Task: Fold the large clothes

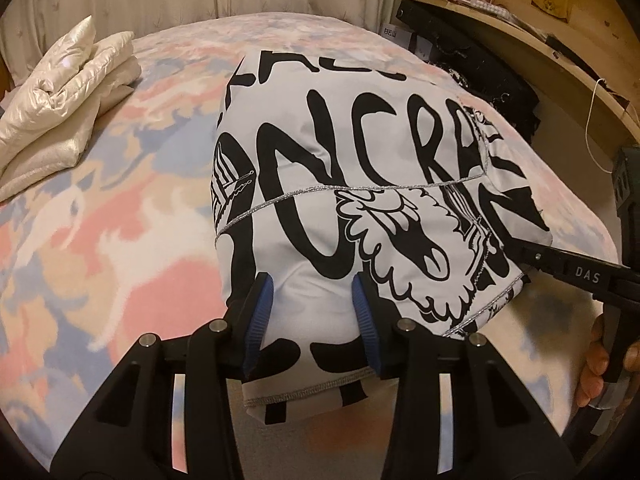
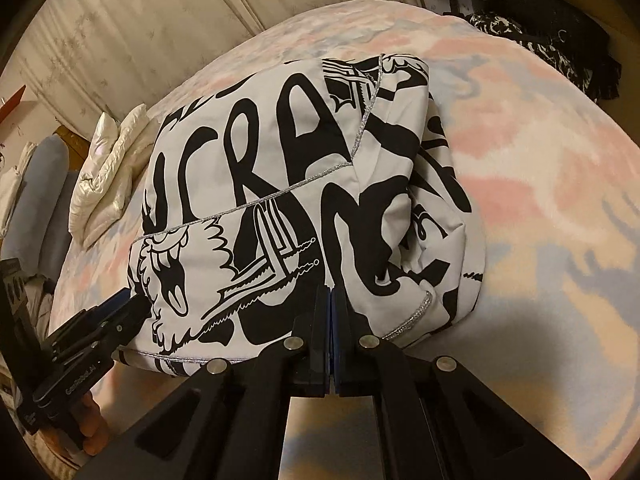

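Left wrist view: left gripper [image 1: 312,304] clamped on thick fold of black-and-white printed garment [image 1: 360,184] lying mid-bed [image 1: 120,200]. Right gripper [image 2: 330,340], pads together, at garment's near edge; pinched cloth not discernible.

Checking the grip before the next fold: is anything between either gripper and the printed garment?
Nothing visible. The left gripper has a bunched fold of the garment between its jaws, and the right gripper is shut at the garment's near edge. The folded white jacket lies well apart on the bed.
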